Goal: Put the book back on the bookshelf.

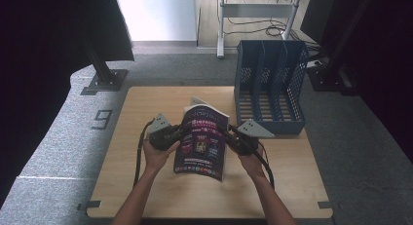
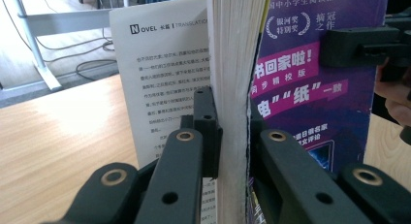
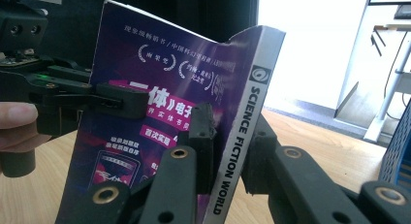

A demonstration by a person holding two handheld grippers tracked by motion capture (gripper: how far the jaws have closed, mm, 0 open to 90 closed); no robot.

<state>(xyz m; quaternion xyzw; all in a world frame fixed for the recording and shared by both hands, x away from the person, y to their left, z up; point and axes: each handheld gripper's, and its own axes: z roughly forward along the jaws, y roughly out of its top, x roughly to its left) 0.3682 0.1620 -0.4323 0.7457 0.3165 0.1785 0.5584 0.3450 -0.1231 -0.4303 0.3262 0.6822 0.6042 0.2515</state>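
Left gripper [image 1: 176,135]: I have its jaws pinched tight on the page edge of the magazine [image 1: 202,142], seen up close in the left gripper view [image 2: 232,136].
Right gripper [image 1: 233,136]: my jaws clamp the spine side [image 3: 228,151].
Magazine: held up between both grippers over the table's middle, purple cover toward me, long axis running away from me, top leaning back.
Table [image 1: 146,101]: light wood.
File rack [image 1: 270,84]: blue, at the far right corner.
Floor [image 1: 58,132]: grey carpet.
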